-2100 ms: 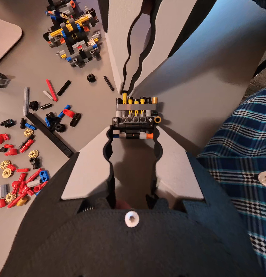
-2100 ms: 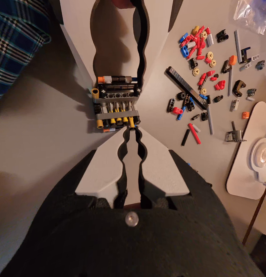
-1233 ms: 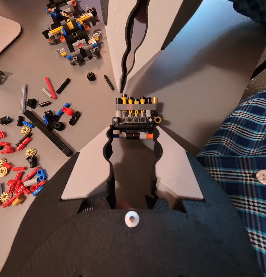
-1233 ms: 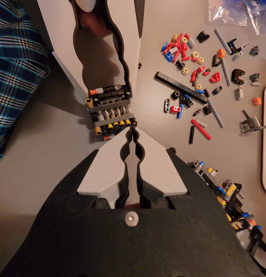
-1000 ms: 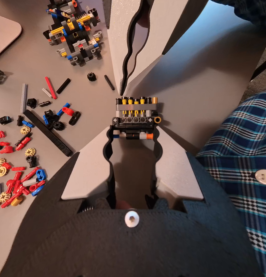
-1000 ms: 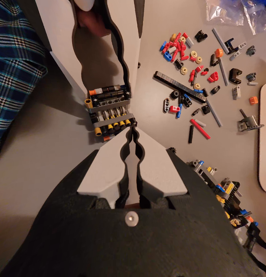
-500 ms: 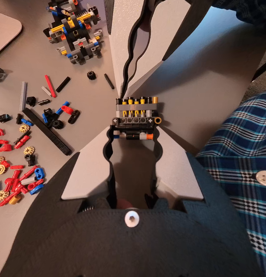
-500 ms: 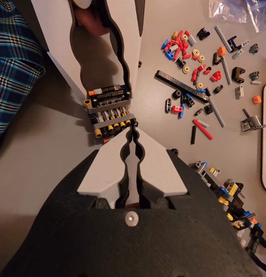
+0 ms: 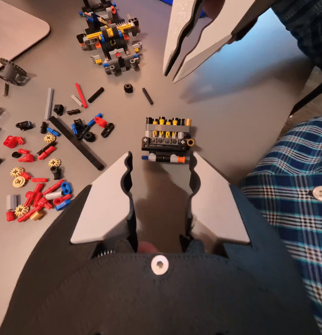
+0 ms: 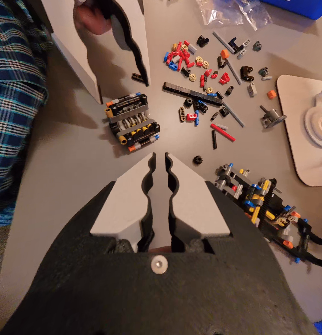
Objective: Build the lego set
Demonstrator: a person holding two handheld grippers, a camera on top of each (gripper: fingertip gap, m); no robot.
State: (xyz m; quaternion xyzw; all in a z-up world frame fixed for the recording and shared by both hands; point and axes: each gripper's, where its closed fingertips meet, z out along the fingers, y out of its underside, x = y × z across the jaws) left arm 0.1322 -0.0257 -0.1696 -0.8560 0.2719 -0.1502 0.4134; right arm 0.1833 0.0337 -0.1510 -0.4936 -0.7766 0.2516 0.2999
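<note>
The small engine block [image 9: 167, 140] lies on the grey table [image 9: 229, 112] with neither tool touching it, so the step in hand looks like a pause between sub-steps: the block is set down and free, and a fresh part or the bigger build is probably wanted next. The left gripper [image 9: 161, 155] sits just behind the block, its two fingers spread wide and holding nothing, the block's orange-tipped end just past their tips. The right gripper [image 10: 159, 154] is on the block's far side, a little apart from it, fingers nearly together with a narrow gap between them and nothing in that gap. My guess is that the next move calls for a choice: either pick a piece from the loose parts [image 10: 192, 59] scattered beyond the block, which needs a fine pinch on something small, or carry the block to the larger chassis [image 10: 261, 206], which needs a wide grip across its sides. The right wrist view shows what the left one misses: a clear plastic bag [image 10: 234, 12] beyond the parts, a pale board [image 10: 292, 136] with a clear moulded thing on it, and the chassis close beside its own fingers. The left wrist view shows the plaid sleeve [image 9: 287, 181] close to the block and a small black gear [image 9: 128, 88] between block and chassis.
</note>
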